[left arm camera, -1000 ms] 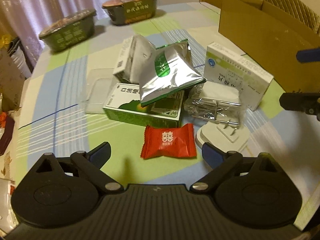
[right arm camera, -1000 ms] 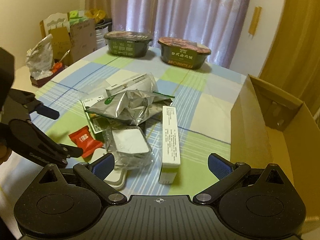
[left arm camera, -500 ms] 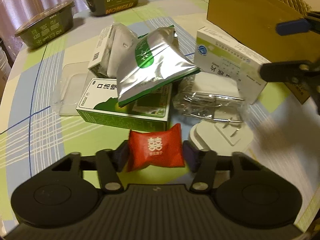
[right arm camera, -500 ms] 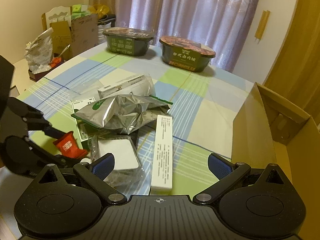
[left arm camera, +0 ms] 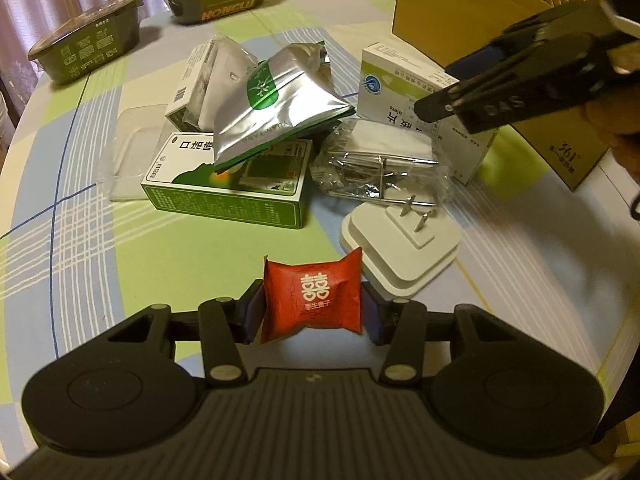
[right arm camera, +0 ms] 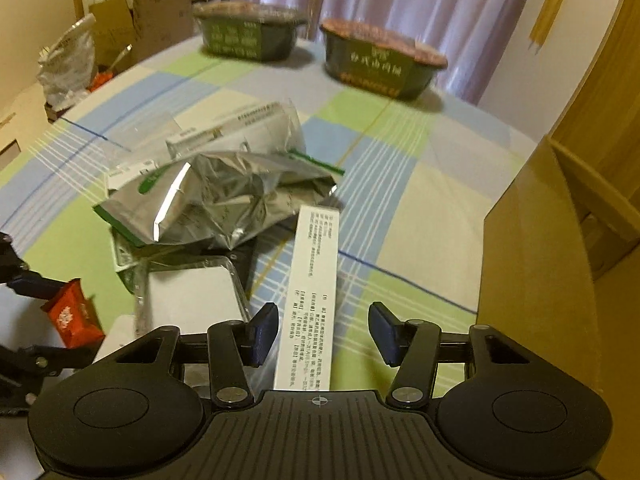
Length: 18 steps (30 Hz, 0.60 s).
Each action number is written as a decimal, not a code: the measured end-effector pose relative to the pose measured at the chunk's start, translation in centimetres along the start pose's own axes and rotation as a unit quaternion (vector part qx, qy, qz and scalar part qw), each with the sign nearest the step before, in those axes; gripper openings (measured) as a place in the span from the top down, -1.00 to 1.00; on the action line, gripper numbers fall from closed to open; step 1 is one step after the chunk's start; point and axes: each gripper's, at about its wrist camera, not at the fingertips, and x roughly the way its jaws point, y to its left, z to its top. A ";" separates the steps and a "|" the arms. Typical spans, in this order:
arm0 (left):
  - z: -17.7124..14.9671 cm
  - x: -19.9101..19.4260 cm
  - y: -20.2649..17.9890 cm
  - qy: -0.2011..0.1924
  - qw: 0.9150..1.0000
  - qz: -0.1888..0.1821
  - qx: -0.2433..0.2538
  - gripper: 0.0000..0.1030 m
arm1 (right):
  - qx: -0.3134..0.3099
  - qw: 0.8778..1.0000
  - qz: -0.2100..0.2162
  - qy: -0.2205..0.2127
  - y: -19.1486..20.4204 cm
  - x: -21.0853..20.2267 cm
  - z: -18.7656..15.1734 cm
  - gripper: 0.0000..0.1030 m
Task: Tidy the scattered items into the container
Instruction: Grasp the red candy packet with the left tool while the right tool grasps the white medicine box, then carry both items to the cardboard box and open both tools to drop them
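My left gripper [left arm camera: 312, 314] is shut on a red candy packet [left arm camera: 314, 302], which also shows at the left edge of the right wrist view as the red candy packet [right arm camera: 72, 318]. Beyond it lies a pile: a green and white box [left arm camera: 228, 184], a silver foil pouch [left arm camera: 276, 108], a clear-wrapped white pad [left arm camera: 384, 160], a white plug adapter [left arm camera: 400, 244] and a long white medicine box [left arm camera: 416, 92]. My right gripper [right arm camera: 324, 336] is open, its fingers straddling the near end of that white medicine box [right arm camera: 314, 296] without touching it. The cardboard box [right arm camera: 560, 264] stands to the right.
Two dark instant-meal bowls [right arm camera: 250, 30] [right arm camera: 380, 64] sit at the table's far edge. A clear plastic tray [left arm camera: 132, 152] lies left of the pile. Bags and cartons [right arm camera: 100, 32] stand beyond the table on the left. The checked tablecloth [right arm camera: 420, 208] is bare between pile and cardboard box.
My left gripper moved forward and shut on the red candy packet. My right gripper came down over the white medicine box and its fingers narrowed, still open.
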 end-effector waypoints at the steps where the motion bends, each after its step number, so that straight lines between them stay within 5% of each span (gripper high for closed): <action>1: 0.0 0.0 0.0 -0.001 1.000 0.000 0.002 0.13 | 0.002 1.000 0.004 0.005 -0.1 0.2 0.1 0.11; 4: -0.1 0.1 -0.2 -0.001 1.000 0.005 0.008 0.04 | 0.007 1.000 0.008 0.011 -0.3 0.3 0.2 0.44; 11: 0.0 0.5 -0.4 0.001 1.000 0.014 0.011 -0.03 | 0.038 0.999 0.009 0.011 -0.5 -1.5 -1.5 0.46; 18: -0.1 -0.5 -1.2 0.009 1.000 0.012 0.005 0.18 | 0.085 0.996 0.007 0.007 0.0 -5.5 -5.1 0.47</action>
